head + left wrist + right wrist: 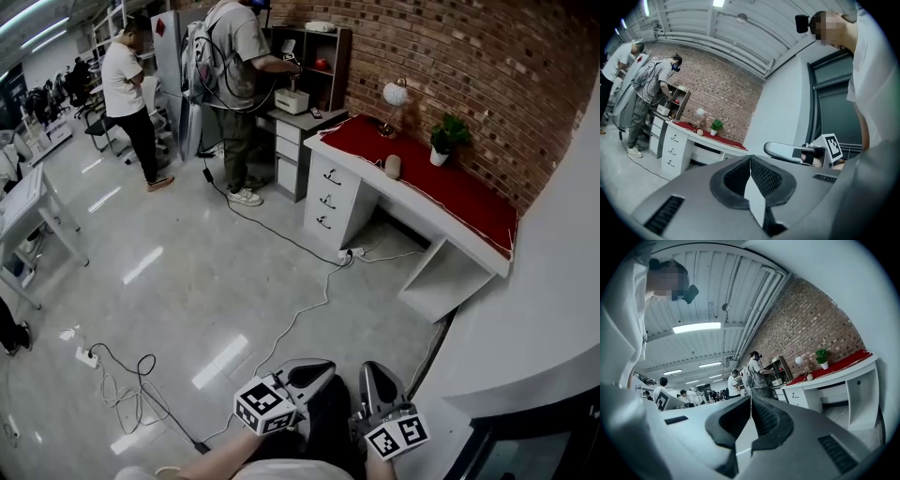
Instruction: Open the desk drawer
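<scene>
A white desk [424,202] with a red mat stands against the brick wall, far ahead of me. Its drawer unit [330,200] has three shut drawers with dark handles; the same unit [671,149] shows small in the left gripper view, and the desk [820,385] in the right gripper view. My left gripper [322,369] and right gripper [374,373] are held close to my body at the bottom of the head view, both shut and empty, well away from the desk. The left gripper [750,160] and right gripper [750,400] each show pads pressed together.
A lamp [394,96], a potted plant [446,137] and a small round object [393,167] stand on the desk. Cables and a power strip [349,253] trail over the glossy floor. Two people [234,84] stand at a second desk beyond. A white wall is at my right.
</scene>
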